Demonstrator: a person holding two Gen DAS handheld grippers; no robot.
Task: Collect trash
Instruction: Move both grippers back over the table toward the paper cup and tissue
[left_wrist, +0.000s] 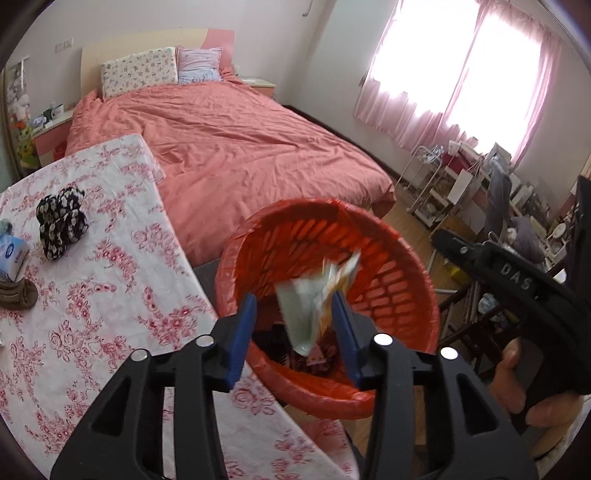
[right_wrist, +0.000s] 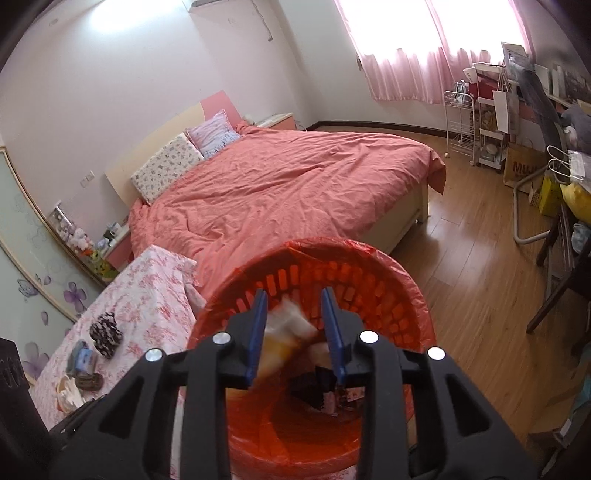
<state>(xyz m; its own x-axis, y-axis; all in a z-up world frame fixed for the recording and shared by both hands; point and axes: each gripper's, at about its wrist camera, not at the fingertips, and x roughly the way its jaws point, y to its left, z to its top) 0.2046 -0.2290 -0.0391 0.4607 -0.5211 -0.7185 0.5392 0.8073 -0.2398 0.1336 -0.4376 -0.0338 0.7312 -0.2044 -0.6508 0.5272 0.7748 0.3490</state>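
An orange-red slatted bin (left_wrist: 406, 254) (right_wrist: 410, 284) lined with a red bag stands beside the table, with dark wrappers (left_wrist: 314, 358) (right_wrist: 325, 391) at its bottom. My left gripper (left_wrist: 293, 299) is open over the bin; a blurred pale green and orange wrapper (left_wrist: 303, 314) hangs loose between its blue pads. My right gripper (right_wrist: 294, 293) is open over the same bin, and a blurred white and orange scrap (right_wrist: 284, 336) is between its pads. A hand (left_wrist: 509, 380) holds the other gripper's handle at the right edge of the left wrist view.
The table with the pink floral cloth (left_wrist: 110, 295) (right_wrist: 147, 288) carries a black-and-white knitted item (left_wrist: 61, 221) (right_wrist: 106, 334), a tissue pack (left_wrist: 13, 254) (right_wrist: 83, 360), a brown object (right_wrist: 88, 380) and crumpled white paper (right_wrist: 68, 391). A bed (left_wrist: 240, 147) lies behind; wooden floor (right_wrist: 480, 277) and cluttered shelves are to the right.
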